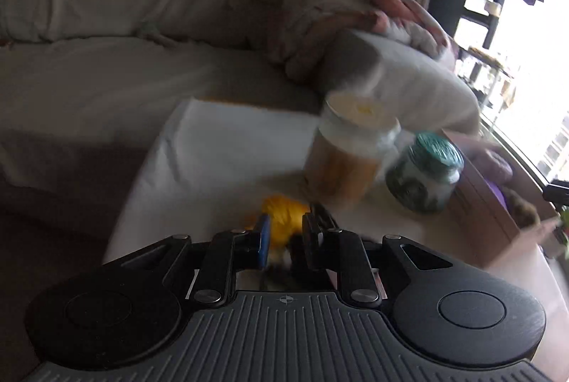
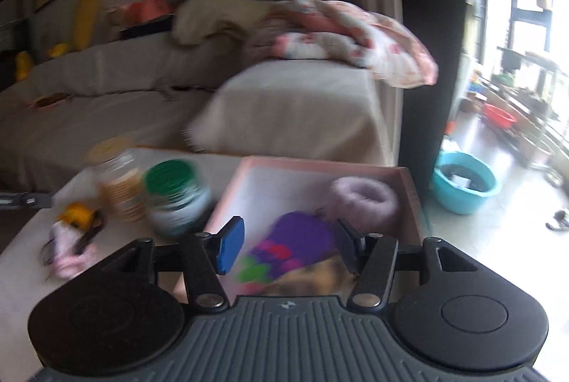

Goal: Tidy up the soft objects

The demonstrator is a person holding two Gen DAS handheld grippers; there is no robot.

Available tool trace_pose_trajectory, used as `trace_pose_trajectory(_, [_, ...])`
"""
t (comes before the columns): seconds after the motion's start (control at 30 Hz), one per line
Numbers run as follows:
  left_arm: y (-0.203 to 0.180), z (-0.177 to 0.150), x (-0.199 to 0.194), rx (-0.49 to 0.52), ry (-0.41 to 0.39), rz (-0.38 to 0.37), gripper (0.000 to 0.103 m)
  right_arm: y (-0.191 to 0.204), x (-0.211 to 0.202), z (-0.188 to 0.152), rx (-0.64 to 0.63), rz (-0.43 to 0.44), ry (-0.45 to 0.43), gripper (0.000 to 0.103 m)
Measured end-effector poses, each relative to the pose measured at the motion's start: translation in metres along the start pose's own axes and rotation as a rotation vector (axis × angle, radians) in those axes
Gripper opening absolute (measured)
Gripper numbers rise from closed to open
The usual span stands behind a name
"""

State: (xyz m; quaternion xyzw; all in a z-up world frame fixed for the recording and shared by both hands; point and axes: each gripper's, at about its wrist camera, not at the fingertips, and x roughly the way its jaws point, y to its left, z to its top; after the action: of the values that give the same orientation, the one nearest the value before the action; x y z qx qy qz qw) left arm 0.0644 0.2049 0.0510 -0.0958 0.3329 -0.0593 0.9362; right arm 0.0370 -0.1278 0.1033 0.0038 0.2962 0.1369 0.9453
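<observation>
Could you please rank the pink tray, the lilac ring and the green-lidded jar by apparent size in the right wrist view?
1. Pink tray, clearly largest.
2. and 3. Green-lidded jar and lilac ring look alike; blur prevents ranking them.
</observation>
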Motion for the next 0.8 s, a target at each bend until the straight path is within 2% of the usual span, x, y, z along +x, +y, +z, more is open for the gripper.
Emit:
trace_pose_trajectory(0.1, [-0.015, -0.01, -0.003, 0.064, 0.01, -0.095, 0.021, 0.046, 0.002, -0.014, -0.088, 0.069, 0.004, 0.059])
trace_pose_trajectory(0.17, [-0.031, -0.018, -0.002, 0.148, 0.014, -0.164, 0.021, 0.073, 0.011, -0.021, -0.13, 0.1, 0.017, 0.059])
trace_pose_trajectory(0.2, [-0.037, -0.023, 0.001, 0.19, 0.045, -0.196, 0.021, 0.084, 0.018, -0.022, -0.136, 0.123, 0.037, 0.059])
trace_pose_trajectory(0.3, [-0.045, -0.039, 0.01, 0.243, 0.15, -0.277, 0.021, 0.103, 0.037, -0.021, -0.117, 0.181, 0.081, 0.059])
trace_pose_trajectory(0.4, [-0.04, -0.044, 0.003, 0.227, 0.153, -0.327, 0.022, 0.112, 0.059, -0.009, -0.052, 0.25, 0.116, 0.059])
trace_pose_trajectory(0.5, [-0.028, -0.046, -0.011, 0.193, 0.128, -0.322, 0.022, 0.121, 0.088, 0.007, 0.031, 0.334, 0.175, 0.059])
trace_pose_trajectory(0.57, [-0.025, -0.045, -0.015, 0.184, 0.113, -0.317, 0.022, 0.132, 0.11, 0.015, 0.063, 0.354, 0.216, 0.058])
trace_pose_trajectory(0.63, [-0.018, -0.043, -0.026, 0.162, 0.088, -0.318, 0.022, 0.144, 0.132, 0.019, 0.088, 0.362, 0.257, 0.052])
trace_pose_trajectory(0.7, [-0.009, -0.039, -0.029, 0.116, 0.042, -0.292, 0.022, 0.153, 0.15, 0.02, 0.106, 0.378, 0.304, 0.037])
trace_pose_trajectory(0.73, [-0.004, -0.035, -0.029, 0.082, 0.016, -0.267, 0.022, 0.156, 0.156, 0.019, 0.109, 0.394, 0.338, 0.032])
trace_pose_trajectory(0.77, [0.004, -0.033, -0.029, 0.044, -0.011, -0.237, 0.022, 0.158, 0.16, 0.018, 0.109, 0.404, 0.367, 0.019])
trace_pose_trajectory(0.8, [0.012, -0.03, -0.028, 0.006, -0.035, -0.205, 0.022, 0.159, 0.159, 0.017, 0.103, 0.408, 0.373, 0.017])
